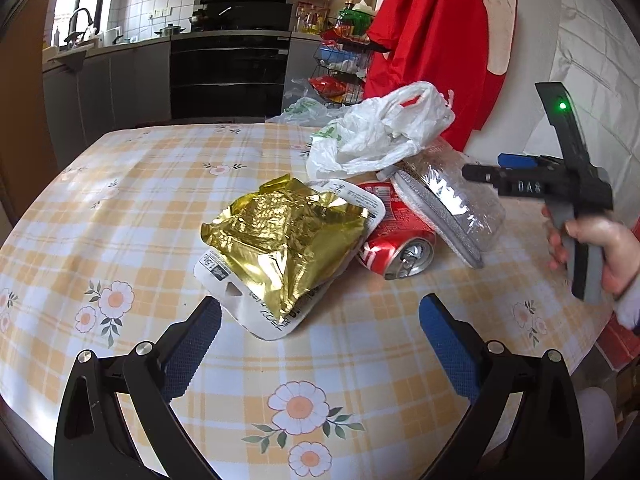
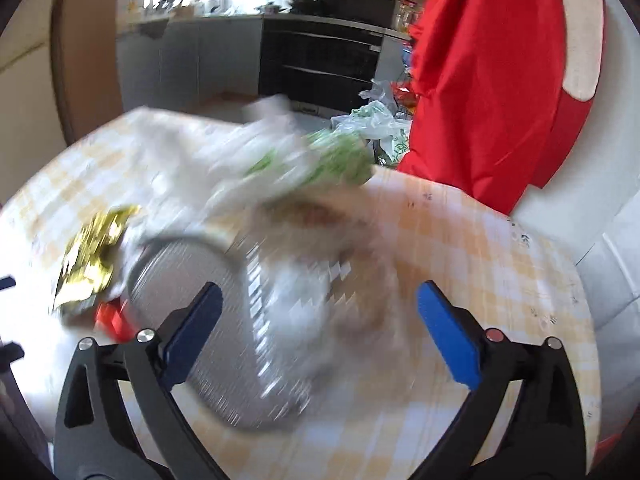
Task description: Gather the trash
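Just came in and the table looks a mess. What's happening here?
A person is clearing trash with a handheld tool in each hand. Both are open and empty. The left tool faces a gold foil wrapper lying on a white tray. The right tool hovers over a clear plastic container. A crushed red can and a white plastic bag lie nearby.

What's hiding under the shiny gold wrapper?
A white tray lies under the gold wrapper, its edges poking out. The red can lies beside it, partly tucked beneath. Whatever is in the tray is covered.
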Available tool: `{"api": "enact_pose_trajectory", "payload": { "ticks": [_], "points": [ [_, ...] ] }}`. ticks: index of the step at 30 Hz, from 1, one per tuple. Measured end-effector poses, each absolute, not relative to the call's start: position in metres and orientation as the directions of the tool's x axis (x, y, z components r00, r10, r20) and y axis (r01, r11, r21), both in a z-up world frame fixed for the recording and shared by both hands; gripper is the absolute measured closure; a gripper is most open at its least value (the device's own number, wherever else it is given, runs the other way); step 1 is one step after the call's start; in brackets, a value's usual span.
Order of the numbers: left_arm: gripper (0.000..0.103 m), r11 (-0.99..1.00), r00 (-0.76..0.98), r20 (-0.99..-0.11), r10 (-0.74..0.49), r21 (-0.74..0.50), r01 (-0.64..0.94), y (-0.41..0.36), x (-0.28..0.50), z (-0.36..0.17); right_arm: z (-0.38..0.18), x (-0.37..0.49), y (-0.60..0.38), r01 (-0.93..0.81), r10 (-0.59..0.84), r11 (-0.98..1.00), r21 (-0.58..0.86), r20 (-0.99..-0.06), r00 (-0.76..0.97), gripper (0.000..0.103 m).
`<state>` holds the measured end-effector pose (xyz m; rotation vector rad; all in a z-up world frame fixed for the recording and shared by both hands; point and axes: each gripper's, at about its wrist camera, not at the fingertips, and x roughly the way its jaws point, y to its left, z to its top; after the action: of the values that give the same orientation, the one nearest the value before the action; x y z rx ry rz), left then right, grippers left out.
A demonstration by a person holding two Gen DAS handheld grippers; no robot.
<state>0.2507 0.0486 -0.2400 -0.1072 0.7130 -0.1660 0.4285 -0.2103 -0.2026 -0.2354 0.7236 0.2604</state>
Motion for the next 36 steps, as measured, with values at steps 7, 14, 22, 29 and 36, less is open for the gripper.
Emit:
{"api": "enact_pose_trajectory", "payload": {
  "ticks": [7,14,22,29,36],
  "points": [
    [0.006,0.980,0.731,-0.658,-0.183,-0.178,0.085,0.064,0.261,-0.249,-0.226,0.489,-0.283,-0.234,0.351,0.936,0.262,-0.738,0.577,0.006],
    [0.006,0.981,0.722,-0.667,-0.183,-0.169,0.093,0.059,0.264,-0.251,-0.278,0.477,-0.308,-0.212,0.588,0.806,0.552,-0.709,0.389,0.006],
    [0.006,0.981,0.728,-0.659,-0.190,-0.148,0.121,0.047,0.254,-0.242,-0.273,0.429,-0.308,-0.263,0.660,0.750,0.607,-0.659,0.362,0.036],
    [0.006,0.984,0.744,-0.644,-0.181,-0.111,0.143,0.041,0.247,-0.233,-0.214,0.371,-0.306,-0.331,0.558,0.829,0.450,-0.631,0.539,0.070],
    [0.006,0.989,0.749,-0.648,-0.138,-0.048,0.140,0.052,0.254,-0.237,-0.166,0.317,-0.302,-0.369,0.483,0.876,0.311,-0.562,0.672,0.081]
  ]
}}
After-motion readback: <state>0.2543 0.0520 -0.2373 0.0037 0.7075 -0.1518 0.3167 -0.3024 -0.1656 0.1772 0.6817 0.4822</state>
